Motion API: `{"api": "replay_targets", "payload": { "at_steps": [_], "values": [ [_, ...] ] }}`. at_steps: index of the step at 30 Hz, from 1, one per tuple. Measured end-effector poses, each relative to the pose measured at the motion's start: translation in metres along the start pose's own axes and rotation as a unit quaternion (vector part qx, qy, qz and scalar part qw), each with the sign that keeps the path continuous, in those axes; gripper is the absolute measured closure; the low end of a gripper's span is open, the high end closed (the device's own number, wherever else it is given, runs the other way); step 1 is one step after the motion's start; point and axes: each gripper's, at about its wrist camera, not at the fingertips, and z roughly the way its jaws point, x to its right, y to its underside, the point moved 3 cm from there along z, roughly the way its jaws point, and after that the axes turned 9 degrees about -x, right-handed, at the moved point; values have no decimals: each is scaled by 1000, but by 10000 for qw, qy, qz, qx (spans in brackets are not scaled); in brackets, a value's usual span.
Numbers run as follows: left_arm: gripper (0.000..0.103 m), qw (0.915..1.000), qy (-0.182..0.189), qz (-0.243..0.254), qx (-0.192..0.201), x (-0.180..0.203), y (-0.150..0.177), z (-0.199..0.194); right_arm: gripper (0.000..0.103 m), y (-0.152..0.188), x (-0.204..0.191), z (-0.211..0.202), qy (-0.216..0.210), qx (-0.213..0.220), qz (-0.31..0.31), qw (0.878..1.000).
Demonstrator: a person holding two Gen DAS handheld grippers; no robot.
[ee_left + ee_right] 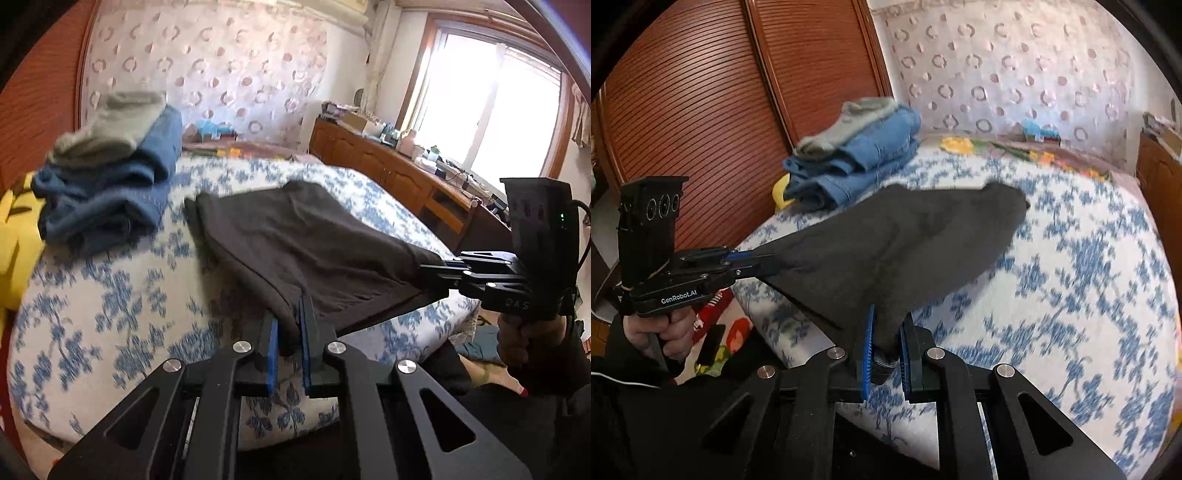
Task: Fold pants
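Note:
Dark brown pants (pixel 295 240) are stretched above a bed with a blue-flowered white cover (pixel 110 314). My left gripper (pixel 290 332) is shut on the near left corner of the pants. My right gripper (pixel 432 275) is shut on the near right corner. In the right wrist view the right gripper (pixel 886 343) pinches the pants (pixel 905 243), and the left gripper (pixel 764 264) holds the other corner at the left. The pants' far end rests on the bed (pixel 1071 277). The near edge is lifted and taut between the two grippers.
A stack of folded blue and grey clothes (pixel 110 177) lies at the bed's far left, also seen in the right wrist view (pixel 857 155). A yellow object (pixel 14 251) sits beside it. A wooden dresser (pixel 388 166) stands along the right. A slatted wooden wardrobe (pixel 701 110) is at the left.

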Motion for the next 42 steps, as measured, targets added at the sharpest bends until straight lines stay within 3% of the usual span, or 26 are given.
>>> {"api": "replay_targets", "payload": {
  "at_steps": [18, 31, 38, 42],
  "values": [
    [92, 9992, -373, 127, 107, -26, -76, 43, 91, -69, 24, 35, 462, 211, 74, 9987],
    [92, 9970, -754, 184, -29, -46, -118, 77, 91, -112, 54, 76, 625, 99, 345, 9974],
    [90, 9950, -975, 75, -197, -61, -125, 99, 82, -125, 66, 93, 641, -6, 342, 9974],
    [76, 9946, -1015, 48, -202, -63, -125, 99, 69, -128, 78, 90, 530, 74, 619, 9966]
  ]
}}
